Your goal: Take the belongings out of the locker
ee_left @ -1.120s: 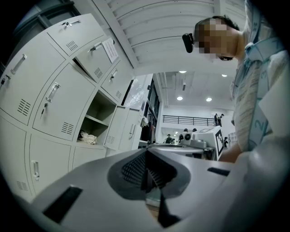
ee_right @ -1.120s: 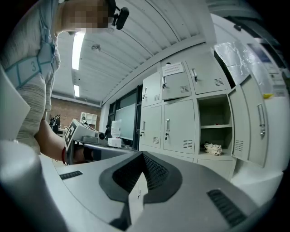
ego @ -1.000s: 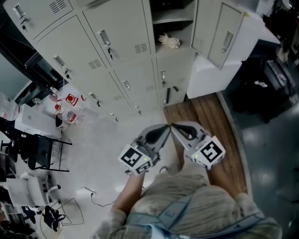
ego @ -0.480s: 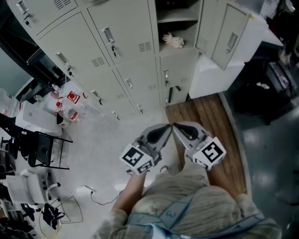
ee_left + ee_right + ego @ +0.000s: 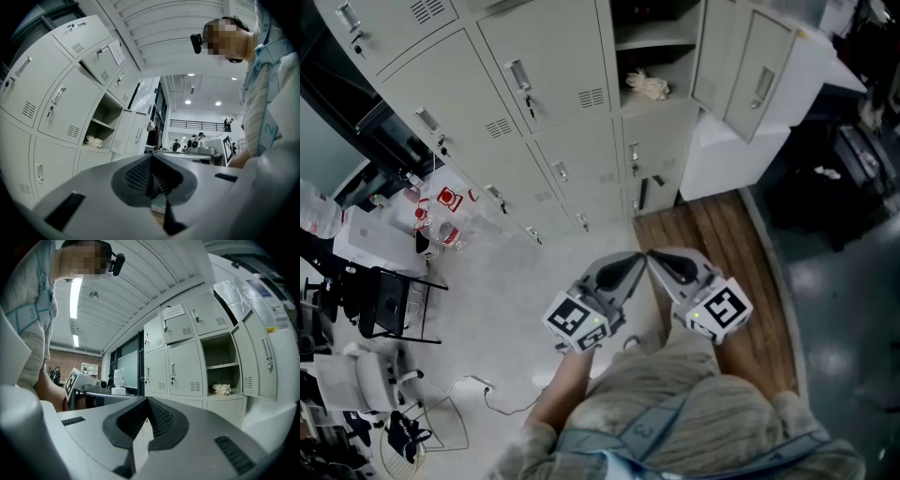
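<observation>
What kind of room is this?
Likely a locker area in a workshop or lab: a wall of grey lockers, one open with a pale cloth bundle on its shelf, and a cluttered table nearby.

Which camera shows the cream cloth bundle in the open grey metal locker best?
The head view: the cream cloth bundle looks largest and clearest there. Both gripper views show it smaller and off to one side.

My left gripper (image 5: 635, 259) and right gripper (image 5: 654, 259) are grey with black ribbed pads (image 5: 157, 417); their marker cubes (image 5: 575, 320) show black-and-white squares. The lockers (image 5: 553, 84) are pale grey, the cloth bundle (image 5: 648, 85) cream-white, the floorboards (image 5: 722, 244) brown.
</observation>
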A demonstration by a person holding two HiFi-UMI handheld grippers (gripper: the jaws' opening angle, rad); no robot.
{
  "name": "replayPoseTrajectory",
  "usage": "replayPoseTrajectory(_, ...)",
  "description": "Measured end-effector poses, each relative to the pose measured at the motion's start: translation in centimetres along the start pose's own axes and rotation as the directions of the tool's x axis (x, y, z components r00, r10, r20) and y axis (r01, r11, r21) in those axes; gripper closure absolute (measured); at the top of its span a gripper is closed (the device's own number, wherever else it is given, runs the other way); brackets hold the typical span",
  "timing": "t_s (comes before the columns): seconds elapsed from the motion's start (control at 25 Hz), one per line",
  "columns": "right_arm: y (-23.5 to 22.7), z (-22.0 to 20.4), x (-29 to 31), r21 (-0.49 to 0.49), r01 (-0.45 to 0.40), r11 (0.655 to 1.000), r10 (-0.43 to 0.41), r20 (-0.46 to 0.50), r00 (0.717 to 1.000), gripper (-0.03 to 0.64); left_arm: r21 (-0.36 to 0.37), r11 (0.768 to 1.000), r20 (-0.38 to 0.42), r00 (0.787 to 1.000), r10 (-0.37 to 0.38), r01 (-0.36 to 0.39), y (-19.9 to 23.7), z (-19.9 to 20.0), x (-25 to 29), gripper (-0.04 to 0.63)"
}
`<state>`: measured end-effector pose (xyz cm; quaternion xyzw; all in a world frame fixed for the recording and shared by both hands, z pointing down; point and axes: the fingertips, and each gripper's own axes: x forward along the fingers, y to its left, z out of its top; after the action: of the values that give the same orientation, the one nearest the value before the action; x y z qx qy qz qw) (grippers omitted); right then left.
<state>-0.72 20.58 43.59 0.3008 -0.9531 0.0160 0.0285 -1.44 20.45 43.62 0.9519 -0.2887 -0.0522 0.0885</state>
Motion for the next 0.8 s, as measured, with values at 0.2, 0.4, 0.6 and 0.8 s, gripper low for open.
replayPoseTrajectory(0.2,0.6,-0.2,0.2,-0.002,-0.002,1.0,0.002,-0.006,1.0,0.615,-0.007,1.0,0.004,1.0,0.007,-0.007,0.0,-0.1,-0.6,0.592)
replayPoseTrajectory(0.4,1.6,-0.5,0.4,-0.004,-0.001,1.0,0.001,-0.019,1.0,0.615,-0.013,1.0,0.008,1.0,0.011,-0.01,0.0,-0.3,-1.6,0.592)
replayPoseTrajectory(0.6,2.5,-0.8,1.0,-0.017,-0.019,1.0,0.018,-0.03,0.999,0.615,-0.014,1.0,0.027,0.999,0.022,-0.022,0.6,0.1,-2.4,0.592)
replayPoseTrajectory(0.8,1.8,-0.3,1.9,-0.018,-0.034,0.999,0.033,-0.031,0.999,0.615,-0.009,0.999,0.047,0.998,0.035,-0.035,1.9,1.0,-2.0,0.592)
